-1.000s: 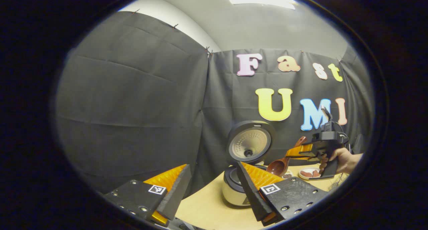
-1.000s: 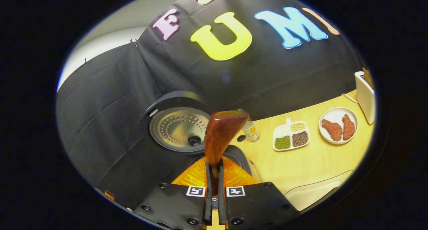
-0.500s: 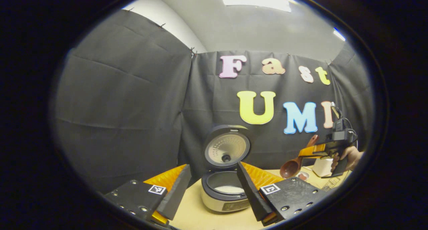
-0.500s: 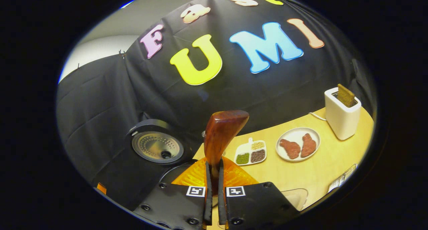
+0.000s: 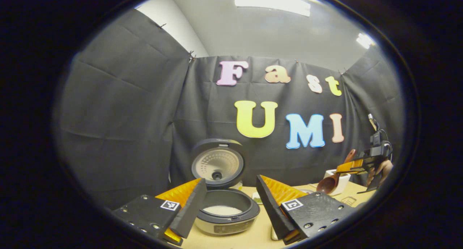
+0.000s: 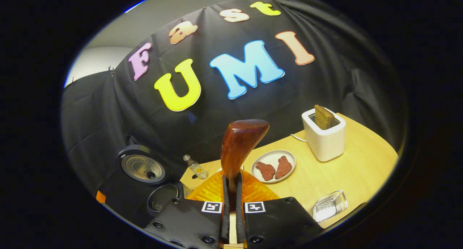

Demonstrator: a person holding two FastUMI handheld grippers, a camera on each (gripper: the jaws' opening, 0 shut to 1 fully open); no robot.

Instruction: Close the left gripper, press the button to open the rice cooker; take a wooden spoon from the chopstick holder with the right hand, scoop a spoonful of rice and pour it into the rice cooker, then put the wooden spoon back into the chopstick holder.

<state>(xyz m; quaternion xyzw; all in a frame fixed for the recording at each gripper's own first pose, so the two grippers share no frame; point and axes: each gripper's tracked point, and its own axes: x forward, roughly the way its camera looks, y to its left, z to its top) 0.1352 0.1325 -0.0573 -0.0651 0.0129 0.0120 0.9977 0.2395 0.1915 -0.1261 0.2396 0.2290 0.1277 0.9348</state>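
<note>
So up close, the right gripper has its jaws pinched tight on the wooden spoon handle, bowl pointing away, probably so it stays level while being carried. The left gripper just idles, jaws wide apart and holding nothing. Right beyond them the rice cooker sits on the surface with its lid up and white rice inside. Further off there's a toaster. Can't spot the chopstick holder, and the spoon bowl's inside is hidden, so no idea if it's empty.
</note>
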